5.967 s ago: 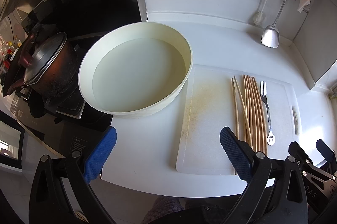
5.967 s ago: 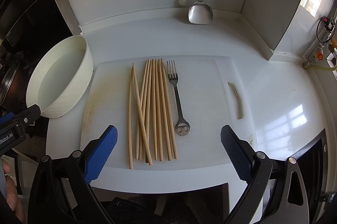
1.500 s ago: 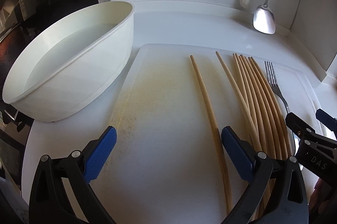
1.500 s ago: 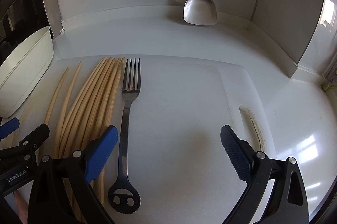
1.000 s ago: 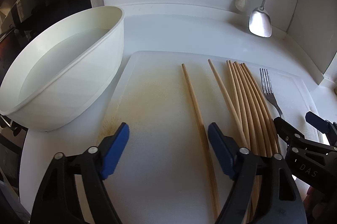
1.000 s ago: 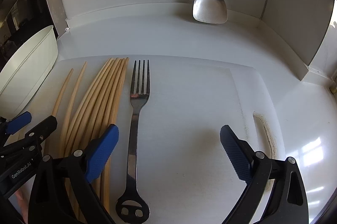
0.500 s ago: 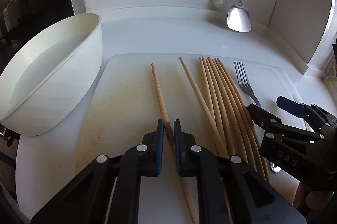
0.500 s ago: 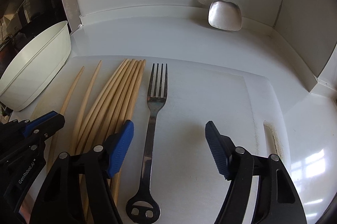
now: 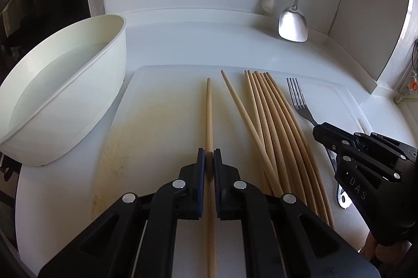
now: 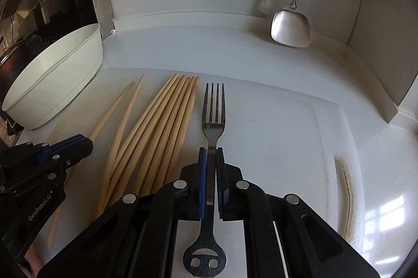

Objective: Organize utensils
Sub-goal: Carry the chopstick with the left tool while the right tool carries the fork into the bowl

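Left wrist view: the left gripper (image 9: 209,163), wide apart 1 second ago, now clamps 1 chopstick (image 9: 209,116) on the cutting board (image 9: 162,121). Right gripper (image 10: 211,155) has likewise closed on the fork (image 10: 213,126) beside the bundled chopsticks (image 10: 167,121).

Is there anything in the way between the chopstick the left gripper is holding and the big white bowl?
Nothing visible. The left gripper is shut on one chopstick, and only bare cutting board lies between it and the bowl to its left. The other chopsticks lie on the opposite side.
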`<state>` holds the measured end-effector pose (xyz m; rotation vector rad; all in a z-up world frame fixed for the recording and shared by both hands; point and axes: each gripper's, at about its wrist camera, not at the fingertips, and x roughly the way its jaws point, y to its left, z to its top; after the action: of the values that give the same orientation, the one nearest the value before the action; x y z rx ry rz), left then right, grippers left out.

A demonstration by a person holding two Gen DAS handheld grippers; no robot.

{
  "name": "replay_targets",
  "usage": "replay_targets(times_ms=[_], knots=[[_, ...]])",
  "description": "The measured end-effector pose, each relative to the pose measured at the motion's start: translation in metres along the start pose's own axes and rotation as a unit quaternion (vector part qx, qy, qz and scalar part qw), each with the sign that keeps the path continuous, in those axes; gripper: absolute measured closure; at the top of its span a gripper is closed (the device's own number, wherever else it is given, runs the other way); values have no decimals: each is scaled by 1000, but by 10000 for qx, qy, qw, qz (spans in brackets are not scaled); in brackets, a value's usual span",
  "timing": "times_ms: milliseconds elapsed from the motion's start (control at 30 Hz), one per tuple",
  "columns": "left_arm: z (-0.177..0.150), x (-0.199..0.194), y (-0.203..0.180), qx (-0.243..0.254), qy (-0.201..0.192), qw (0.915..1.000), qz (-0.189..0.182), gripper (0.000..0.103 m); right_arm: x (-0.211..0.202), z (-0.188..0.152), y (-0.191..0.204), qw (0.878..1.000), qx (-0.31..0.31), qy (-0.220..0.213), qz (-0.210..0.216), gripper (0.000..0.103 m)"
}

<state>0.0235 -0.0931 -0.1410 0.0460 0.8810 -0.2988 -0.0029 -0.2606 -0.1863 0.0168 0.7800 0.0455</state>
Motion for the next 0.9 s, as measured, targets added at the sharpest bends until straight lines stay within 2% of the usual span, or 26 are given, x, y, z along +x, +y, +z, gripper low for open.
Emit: replay_targets(times_ms=[433, 900], knots=[[2, -9, 5, -120, -74, 9998, -164, 96, -13, -8, -16, 9984, 444, -320, 161, 96], [16, -38, 8, -147, -186, 9996, -120, 96, -36, 2, -10, 9980, 396, -414, 249, 96]])
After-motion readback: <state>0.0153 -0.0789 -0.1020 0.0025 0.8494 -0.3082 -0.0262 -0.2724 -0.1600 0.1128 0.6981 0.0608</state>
